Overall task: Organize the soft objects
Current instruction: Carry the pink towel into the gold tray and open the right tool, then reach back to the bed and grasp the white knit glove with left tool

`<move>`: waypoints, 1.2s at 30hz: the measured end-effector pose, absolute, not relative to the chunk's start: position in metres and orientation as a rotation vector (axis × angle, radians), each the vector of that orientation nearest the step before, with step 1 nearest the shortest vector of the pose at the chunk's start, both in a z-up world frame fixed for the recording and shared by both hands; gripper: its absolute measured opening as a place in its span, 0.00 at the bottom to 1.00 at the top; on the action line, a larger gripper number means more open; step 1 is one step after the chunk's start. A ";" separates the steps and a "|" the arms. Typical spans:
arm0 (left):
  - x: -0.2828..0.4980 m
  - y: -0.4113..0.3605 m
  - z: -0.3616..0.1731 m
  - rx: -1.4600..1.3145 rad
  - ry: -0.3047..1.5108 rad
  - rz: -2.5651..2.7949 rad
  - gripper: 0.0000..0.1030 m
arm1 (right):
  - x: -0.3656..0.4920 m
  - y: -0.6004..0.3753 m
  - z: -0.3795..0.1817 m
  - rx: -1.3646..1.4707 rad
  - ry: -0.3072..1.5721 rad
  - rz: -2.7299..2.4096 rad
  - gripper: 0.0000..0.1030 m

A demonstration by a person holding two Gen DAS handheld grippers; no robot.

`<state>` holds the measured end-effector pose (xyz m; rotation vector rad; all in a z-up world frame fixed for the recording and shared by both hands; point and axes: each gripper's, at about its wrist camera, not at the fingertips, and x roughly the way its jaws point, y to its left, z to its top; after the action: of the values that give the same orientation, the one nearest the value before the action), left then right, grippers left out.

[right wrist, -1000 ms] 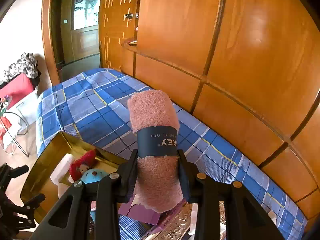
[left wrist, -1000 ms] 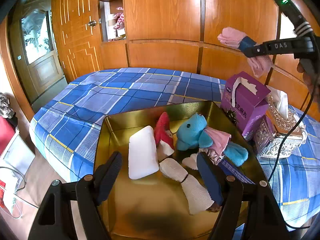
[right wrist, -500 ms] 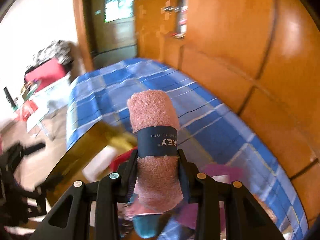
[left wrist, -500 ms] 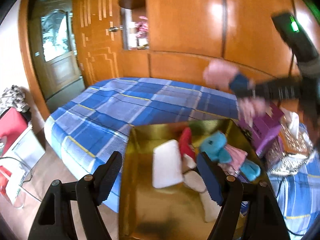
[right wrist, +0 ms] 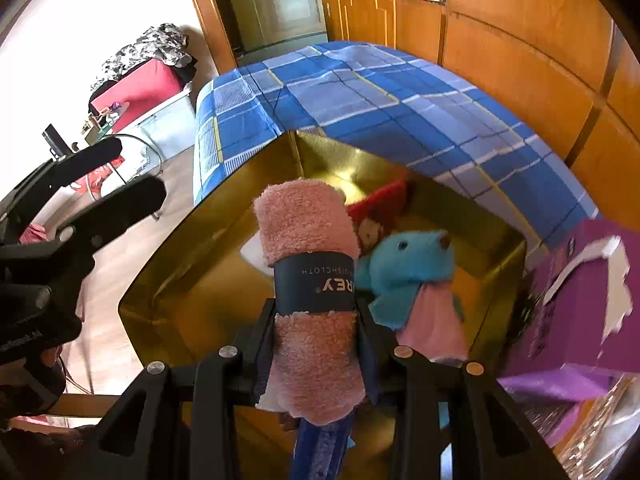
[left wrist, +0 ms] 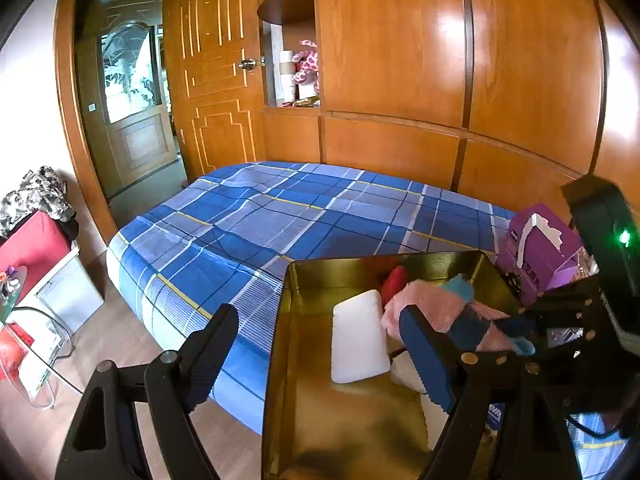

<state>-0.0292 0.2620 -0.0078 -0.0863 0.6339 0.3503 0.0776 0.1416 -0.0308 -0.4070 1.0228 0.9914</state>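
Left gripper [left wrist: 320, 354] gaping wide, jaws having just been opening, nothing between them, hovering by the gold tray [left wrist: 280, 360]. Right gripper [right wrist: 316, 320] clamping the rolled pink dishcloth [right wrist: 308, 240], hanging over that tray's plush toys [right wrist: 404, 268].

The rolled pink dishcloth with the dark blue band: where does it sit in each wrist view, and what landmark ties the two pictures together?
Left wrist view: the pink dishcloth is at lower right, above the gold tray, partly hidden behind the left tool's near finger.
Right wrist view: it stands centre frame, clamped in the right tool.
Shared landmark: the white pad in the tray, peeking out left of the cloth.
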 end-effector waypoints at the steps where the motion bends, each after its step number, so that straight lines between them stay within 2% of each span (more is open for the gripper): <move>1: -0.029 0.261 -0.008 -0.085 0.635 0.349 0.81 | 0.076 0.140 -0.033 -0.407 1.028 0.985 0.35; 10: -0.028 0.248 -0.010 -0.063 0.650 0.320 0.82 | 0.069 0.132 -0.038 -0.379 1.031 0.954 0.38; 19: -0.026 0.236 -0.010 -0.047 0.654 0.292 0.83 | 0.072 0.100 -0.015 -0.281 0.960 0.912 0.41; 36: -0.019 0.206 -0.005 -0.012 0.644 0.204 0.83 | 0.061 -0.035 0.026 -0.108 0.817 0.697 0.41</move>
<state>-0.0186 0.2062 -0.0046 -0.0125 0.6442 0.2043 0.0607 -0.0354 0.0256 -0.1083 0.8169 0.6974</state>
